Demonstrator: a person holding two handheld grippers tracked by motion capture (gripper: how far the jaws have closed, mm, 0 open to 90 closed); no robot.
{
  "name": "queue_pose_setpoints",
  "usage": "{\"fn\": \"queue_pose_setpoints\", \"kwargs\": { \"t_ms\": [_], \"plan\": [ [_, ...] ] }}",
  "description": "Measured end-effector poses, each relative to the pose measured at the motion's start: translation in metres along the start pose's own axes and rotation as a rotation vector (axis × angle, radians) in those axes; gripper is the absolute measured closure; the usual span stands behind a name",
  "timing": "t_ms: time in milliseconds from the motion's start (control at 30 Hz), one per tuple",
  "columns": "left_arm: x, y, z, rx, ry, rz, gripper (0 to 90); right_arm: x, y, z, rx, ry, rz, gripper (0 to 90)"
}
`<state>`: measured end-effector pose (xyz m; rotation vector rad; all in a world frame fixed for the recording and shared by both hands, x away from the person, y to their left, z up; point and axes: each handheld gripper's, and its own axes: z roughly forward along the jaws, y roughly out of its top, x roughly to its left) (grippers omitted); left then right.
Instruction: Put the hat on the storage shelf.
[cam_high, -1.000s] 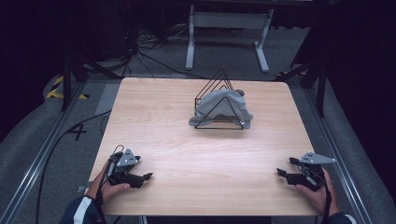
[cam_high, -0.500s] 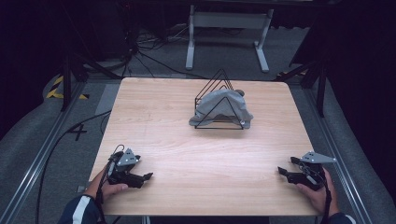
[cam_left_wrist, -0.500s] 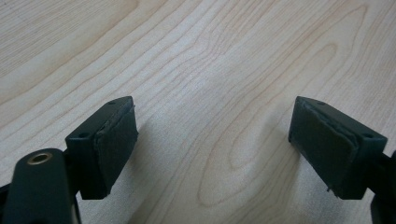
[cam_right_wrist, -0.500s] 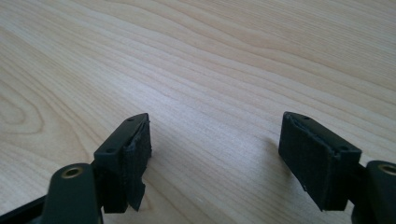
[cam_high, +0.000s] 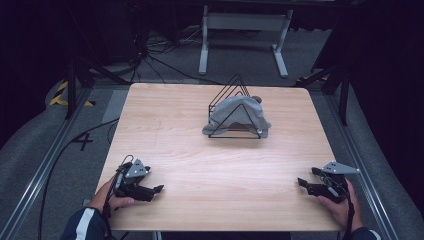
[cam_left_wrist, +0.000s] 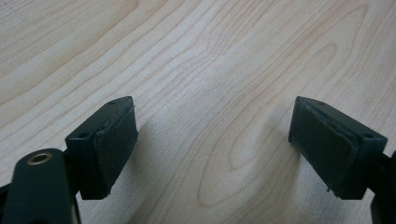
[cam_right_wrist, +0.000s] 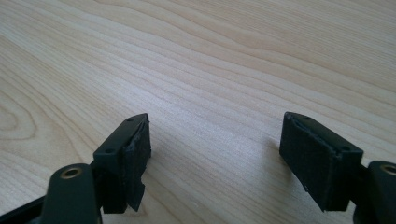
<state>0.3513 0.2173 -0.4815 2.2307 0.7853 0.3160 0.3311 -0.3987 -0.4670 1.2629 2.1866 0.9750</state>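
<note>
Nothing moved: both grippers (cam_high: 159, 189) (cam_high: 301, 183) unchanged.

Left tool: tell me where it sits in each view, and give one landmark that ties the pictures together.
High view: the left tool lies at the lower left, near the table's front edge, held in a hand, jaws apart.
Left gripper view: its two black pads rise from the bottom, wide apart over bare wood.
Right gripper view: not in it; the pads there belong to the right tool.
Shared landmark: the light wood-grain table.
</note>
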Motion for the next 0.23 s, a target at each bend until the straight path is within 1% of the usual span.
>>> {"fn": "queue_pose_setpoints", "kwargs": {
  "t_ms": [100,133,233],
  "plan": [
    [0.0,0.0,0.0001,-0.001,0.0,0.0,15.9,0.0,-0.0001,-0.0003,0.003,0.0,-0.003,25.1],
    [0.0001,0.0,0.0001,-0.001,0.0,0.001,15.9,-0.0004,-0.0005,-0.0006,0.005,-0.003,-0.011,24.9],
    [0.0001,-0.0001,0.0001,-0.001,0.001,0.001,15.8,-0.0002,-0.0015,-0.0017,0.004,-0.007,-0.007,24.5]
  ]
}}
